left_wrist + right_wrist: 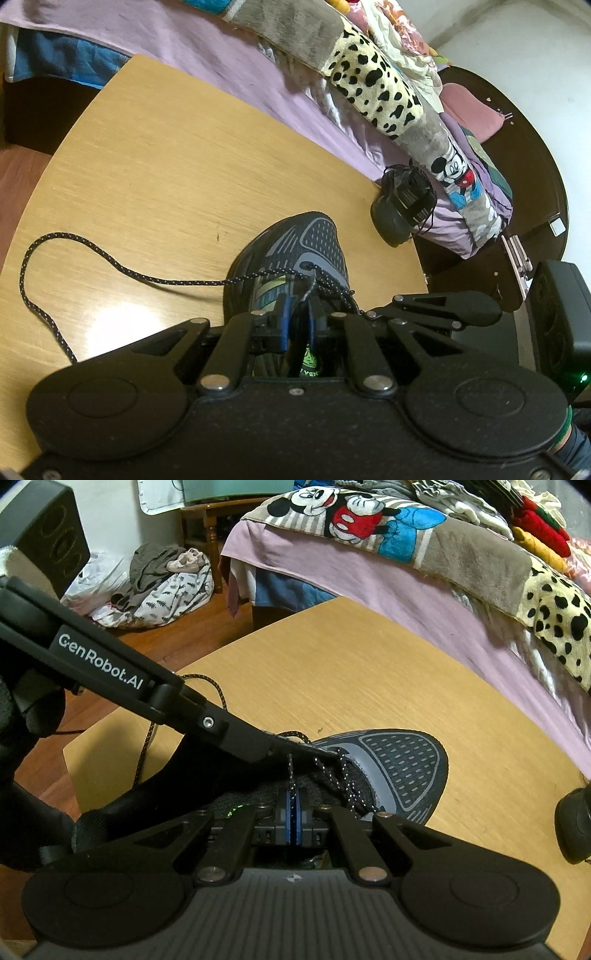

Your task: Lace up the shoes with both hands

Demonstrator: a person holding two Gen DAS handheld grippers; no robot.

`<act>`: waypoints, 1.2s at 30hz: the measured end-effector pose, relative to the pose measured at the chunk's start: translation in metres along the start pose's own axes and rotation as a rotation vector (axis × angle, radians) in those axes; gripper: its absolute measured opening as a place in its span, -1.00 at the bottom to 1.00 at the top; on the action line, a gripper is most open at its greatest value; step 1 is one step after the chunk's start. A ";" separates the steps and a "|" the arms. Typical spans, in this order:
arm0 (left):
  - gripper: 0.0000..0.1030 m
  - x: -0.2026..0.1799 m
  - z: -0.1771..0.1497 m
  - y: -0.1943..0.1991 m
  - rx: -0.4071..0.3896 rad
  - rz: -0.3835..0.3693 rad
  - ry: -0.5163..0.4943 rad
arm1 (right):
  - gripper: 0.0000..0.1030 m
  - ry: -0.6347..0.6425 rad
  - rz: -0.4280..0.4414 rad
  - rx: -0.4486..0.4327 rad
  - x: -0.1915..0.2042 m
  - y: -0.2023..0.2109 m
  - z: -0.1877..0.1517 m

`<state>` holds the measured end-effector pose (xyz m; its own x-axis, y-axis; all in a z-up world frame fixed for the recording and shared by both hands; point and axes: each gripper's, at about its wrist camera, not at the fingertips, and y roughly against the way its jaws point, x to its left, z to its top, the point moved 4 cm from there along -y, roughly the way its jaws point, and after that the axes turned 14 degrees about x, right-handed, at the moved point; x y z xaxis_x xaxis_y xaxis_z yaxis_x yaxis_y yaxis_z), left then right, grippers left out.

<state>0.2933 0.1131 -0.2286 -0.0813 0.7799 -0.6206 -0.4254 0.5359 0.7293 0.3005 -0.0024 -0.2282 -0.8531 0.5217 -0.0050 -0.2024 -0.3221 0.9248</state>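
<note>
Mid-lacing: my left gripper (298,325) pinches the shoe (295,251) flap, right gripper (294,814) clamps the lace (290,775); next, thread an eyelet.

"GenRobot.AI" in white on the left claw's (295,747) arm.

The shoe (399,771) is dark grey-blue with paler grey bands and a dotted mesh toe, plus a green-yellow patch near its tongue; its lace (110,275) is black, flecked with white. The table (166,177) is light tan wood grain. Both grippers are black with blue pads (286,821), one bearing white lettering. The bedsheet (229,74) is lilac; the blanket (461,550) is grey-brown with a cream, black-spotted panel and a red, blue and black cartoon mouse
</note>
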 end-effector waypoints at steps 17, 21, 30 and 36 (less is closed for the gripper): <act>-0.79 -0.012 0.002 0.001 0.025 0.002 -0.110 | -0.91 0.003 -0.001 -0.028 0.003 -0.001 0.006; -0.79 -0.008 0.006 0.007 -0.002 -0.029 -0.076 | -0.91 0.001 -0.010 -0.039 0.003 -0.001 0.007; -0.79 0.012 0.011 0.001 -0.049 -0.086 0.130 | -0.91 -0.007 -0.023 -0.061 0.002 0.002 0.009; -0.79 0.011 0.011 -0.005 -0.054 -0.114 0.180 | -0.91 -0.010 -0.026 -0.069 0.003 0.002 0.010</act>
<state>0.3042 0.1229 -0.2360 -0.1877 0.6423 -0.7431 -0.4882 0.5955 0.6380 0.3025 0.0065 -0.2220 -0.8424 0.5383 -0.0246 -0.2574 -0.3618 0.8960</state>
